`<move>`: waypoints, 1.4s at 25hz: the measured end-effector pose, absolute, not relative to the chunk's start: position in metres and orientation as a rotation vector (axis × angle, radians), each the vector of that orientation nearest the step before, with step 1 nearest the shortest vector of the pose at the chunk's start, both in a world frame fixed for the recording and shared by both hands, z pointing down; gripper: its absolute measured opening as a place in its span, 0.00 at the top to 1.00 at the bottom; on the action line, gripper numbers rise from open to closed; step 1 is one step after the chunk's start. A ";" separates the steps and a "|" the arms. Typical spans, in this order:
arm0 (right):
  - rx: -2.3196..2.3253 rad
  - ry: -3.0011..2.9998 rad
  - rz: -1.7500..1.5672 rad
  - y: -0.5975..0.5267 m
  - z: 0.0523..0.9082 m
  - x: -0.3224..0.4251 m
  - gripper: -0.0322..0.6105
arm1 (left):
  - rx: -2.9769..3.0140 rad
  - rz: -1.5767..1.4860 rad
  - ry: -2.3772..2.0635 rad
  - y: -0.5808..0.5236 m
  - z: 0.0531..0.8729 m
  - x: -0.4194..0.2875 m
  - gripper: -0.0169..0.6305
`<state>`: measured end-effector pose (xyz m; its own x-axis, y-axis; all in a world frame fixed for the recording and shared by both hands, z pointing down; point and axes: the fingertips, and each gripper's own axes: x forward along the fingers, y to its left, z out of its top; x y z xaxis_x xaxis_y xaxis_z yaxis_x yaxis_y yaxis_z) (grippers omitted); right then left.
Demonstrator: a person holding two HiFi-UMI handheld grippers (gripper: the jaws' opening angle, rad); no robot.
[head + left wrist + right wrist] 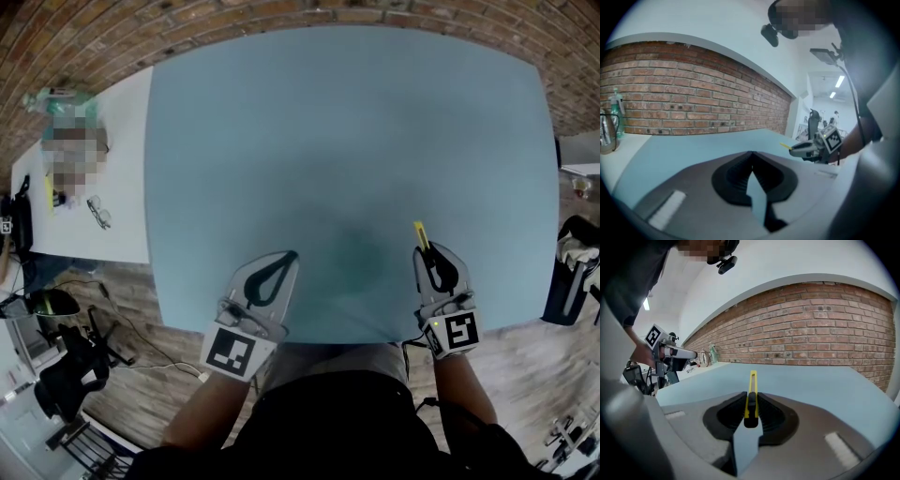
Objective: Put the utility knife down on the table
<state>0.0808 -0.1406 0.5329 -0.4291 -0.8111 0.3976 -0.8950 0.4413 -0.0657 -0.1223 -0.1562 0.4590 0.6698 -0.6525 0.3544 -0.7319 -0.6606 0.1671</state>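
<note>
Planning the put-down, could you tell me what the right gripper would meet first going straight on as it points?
The way looks free: the right gripper, clamping the yellow utility knife, faces only blue tabletop, then probably the brick wall.

Head view steeply down on table [347,141], gripper views low, facing brick wall [825,333]

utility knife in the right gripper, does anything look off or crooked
Nothing stands out. The yellow utility knife sits straight in the right gripper, jaws shut on it, pointing forward over the blue table, not yet set down.
</note>
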 end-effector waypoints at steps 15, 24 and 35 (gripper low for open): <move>1.424 -2.379 0.442 -0.143 0.555 0.077 0.84 | 2.564 0.399 -1.097 -0.158 0.471 -0.119 0.97; 1.414 -2.365 0.466 -0.143 0.566 0.074 0.84 | 2.550 0.412 -1.103 -0.158 0.477 -0.124 0.97; 1.419 -2.331 0.496 -0.143 0.582 0.076 0.84 | 2.530 0.441 -1.080 -0.154 0.488 -0.126 0.97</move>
